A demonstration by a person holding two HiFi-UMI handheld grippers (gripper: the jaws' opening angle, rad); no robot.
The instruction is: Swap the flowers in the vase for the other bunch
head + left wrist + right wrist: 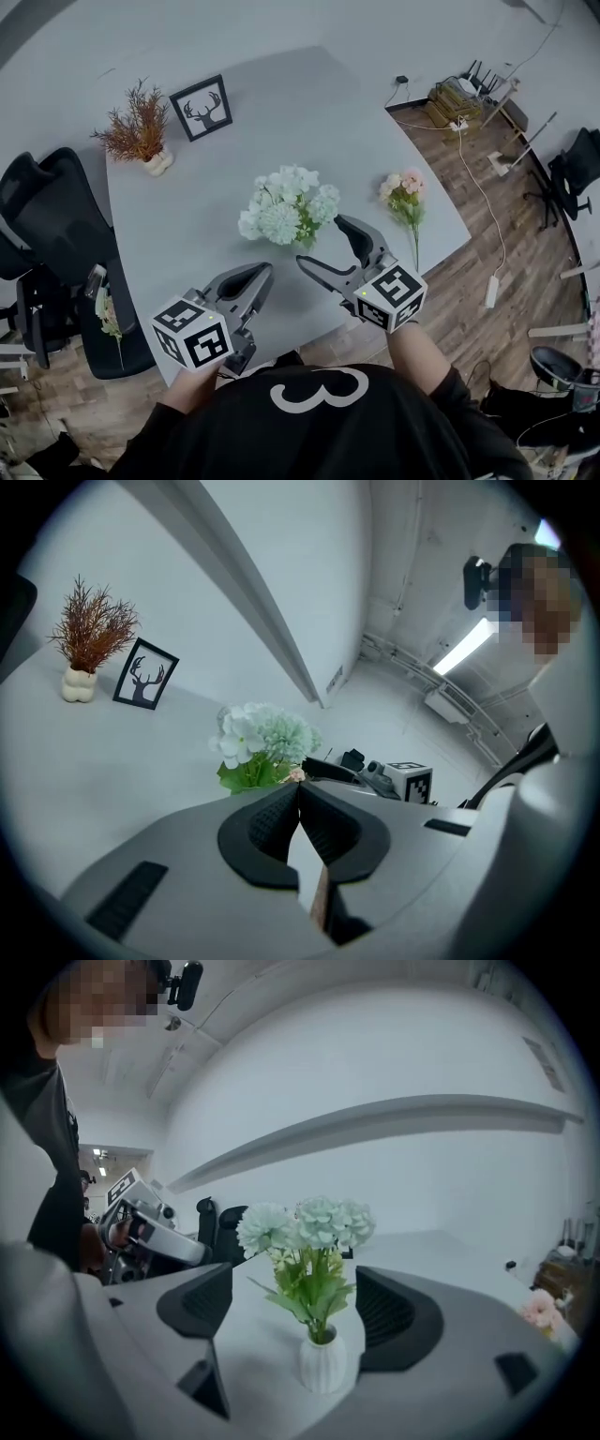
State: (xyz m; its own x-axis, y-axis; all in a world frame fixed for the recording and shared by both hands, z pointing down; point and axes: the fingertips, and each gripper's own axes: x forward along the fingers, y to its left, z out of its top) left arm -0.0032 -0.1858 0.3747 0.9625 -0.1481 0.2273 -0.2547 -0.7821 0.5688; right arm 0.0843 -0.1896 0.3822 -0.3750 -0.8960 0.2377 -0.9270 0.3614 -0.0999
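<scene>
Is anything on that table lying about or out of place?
Yes: the pink bunch lies flat on the table near its right edge, in no vase. The white-green flowers stand upright in their white vase. Nothing looks spilled or broken.

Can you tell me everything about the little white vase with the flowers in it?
The vase is small, white and ribbed, maybe ceramic. It stands upright on the grey table and holds a bunch of pale flowers with green leaves. Only the table and the stems touch it.
</scene>
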